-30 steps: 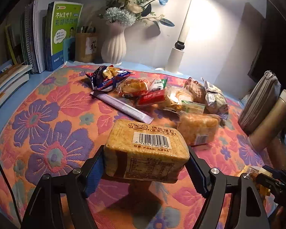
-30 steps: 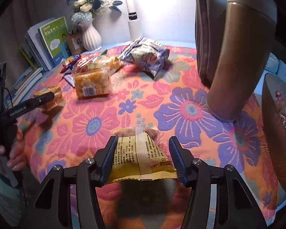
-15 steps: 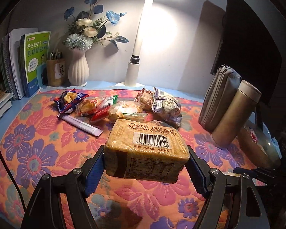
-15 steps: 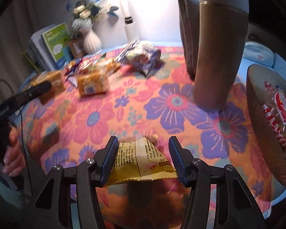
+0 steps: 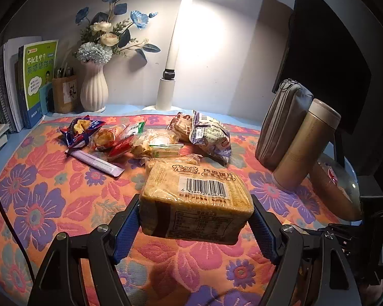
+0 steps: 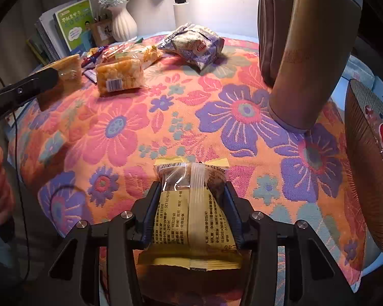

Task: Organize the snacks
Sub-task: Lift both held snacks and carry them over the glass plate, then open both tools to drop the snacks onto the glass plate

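The left gripper (image 5: 195, 219) was clamped on a toast-slice pack (image 5: 195, 199) at lower centre of the left wrist view, its barcode reading 6 934472 80474, with yellow Chinese lettering I could not make out. The right gripper (image 6: 192, 211) pinched a yellow snack packet (image 6: 191, 219) at lower centre of the right wrist view, printed GB 19300, dated 2025 12. A basket (image 6: 362, 158) sat at right, near a thermos (image 6: 311, 56)
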A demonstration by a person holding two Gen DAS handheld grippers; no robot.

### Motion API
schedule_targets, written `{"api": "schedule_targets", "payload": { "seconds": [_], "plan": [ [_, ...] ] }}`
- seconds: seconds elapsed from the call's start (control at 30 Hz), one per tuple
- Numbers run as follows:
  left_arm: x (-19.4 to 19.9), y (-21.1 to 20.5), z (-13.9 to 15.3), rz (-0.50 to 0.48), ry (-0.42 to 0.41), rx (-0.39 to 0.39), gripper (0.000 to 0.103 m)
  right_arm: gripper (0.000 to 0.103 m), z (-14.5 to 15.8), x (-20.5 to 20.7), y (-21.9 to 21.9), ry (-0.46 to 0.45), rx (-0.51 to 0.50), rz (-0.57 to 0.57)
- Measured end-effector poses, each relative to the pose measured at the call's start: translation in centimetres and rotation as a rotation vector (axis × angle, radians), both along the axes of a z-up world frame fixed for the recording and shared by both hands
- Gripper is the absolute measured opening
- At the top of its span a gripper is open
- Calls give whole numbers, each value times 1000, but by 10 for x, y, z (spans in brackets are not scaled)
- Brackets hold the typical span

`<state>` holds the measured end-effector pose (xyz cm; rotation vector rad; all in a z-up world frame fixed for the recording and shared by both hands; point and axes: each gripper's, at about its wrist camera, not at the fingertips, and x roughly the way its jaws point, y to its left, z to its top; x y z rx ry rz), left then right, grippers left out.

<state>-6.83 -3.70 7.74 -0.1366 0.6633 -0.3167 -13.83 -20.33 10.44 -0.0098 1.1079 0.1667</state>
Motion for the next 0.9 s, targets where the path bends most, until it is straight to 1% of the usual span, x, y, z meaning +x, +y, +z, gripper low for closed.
{"api": "schedule_targets", "payload": {
  "seconds": [0.07, 0.23, 0.33, 0.47, 0.57, 0.7, 0.8, 0.9],
  "plan": [
    [-1, -6, 3, -16, -6, 1, 77, 45, 9, -3, -5, -20, 14, -14],
    [-6, -35, 21, -93, -40, -7, 77, 45, 49, -16, -34, -121, 31, -85],
    [-12, -63, 34, -170, -61, -18, 77, 45, 75, -24, -64, -184, 36, -155],
    [-15, -105, 49, -317, -50, -86, 77, 45, 100, -38, -113, -260, 24, -268],
    [-18, -144, 58, -406, -51, -90, 77, 45, 110, -46, -152, -295, 15, -365],
    [-21, -203, 66, -538, -40, -83, 77, 45, 112, -55, -206, -300, 43, -507],
    [-24, -247, 70, -574, -88, -13, 77, 45, 108, -63, -240, -286, 89, -603],
    [-24, -280, 67, -600, -102, 19, 77, 45, 103, -69, -259, -273, 106, -646]
  ]
}}
